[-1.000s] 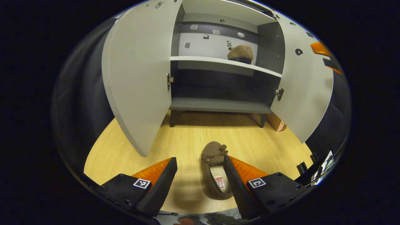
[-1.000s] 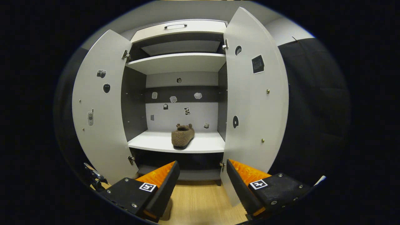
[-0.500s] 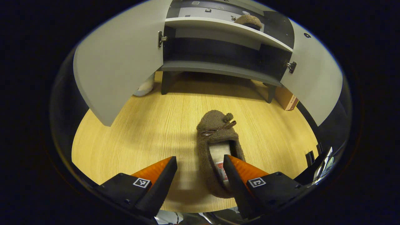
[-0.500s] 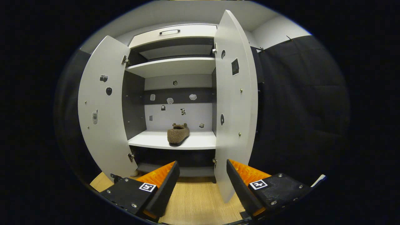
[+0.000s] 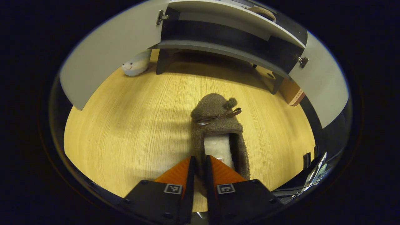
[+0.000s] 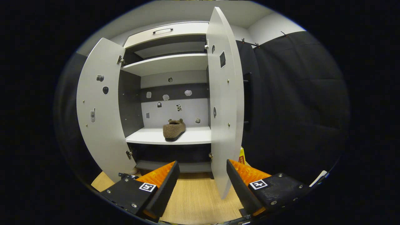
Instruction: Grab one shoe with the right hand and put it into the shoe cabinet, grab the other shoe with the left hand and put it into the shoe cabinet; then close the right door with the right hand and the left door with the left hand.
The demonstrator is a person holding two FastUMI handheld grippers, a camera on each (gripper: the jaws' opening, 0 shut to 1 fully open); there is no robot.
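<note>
The left claw is angled down over the wooden floor, its fingers clamped on the side wall of the fuzzy brown slipper. The right claw is held level, fingers apart, facing the open grey shoe cabinet, where a matching brown slipper is seen on the white shelf.

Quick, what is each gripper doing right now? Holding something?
Left gripper: closed on the side wall of the brown slipper on the floor.
Right gripper: open, holding nothing.

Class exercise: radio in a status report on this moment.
Left gripper shut on floor shoe. Right gripper open, empty. Other shoe shelved. Both doors open.
</note>
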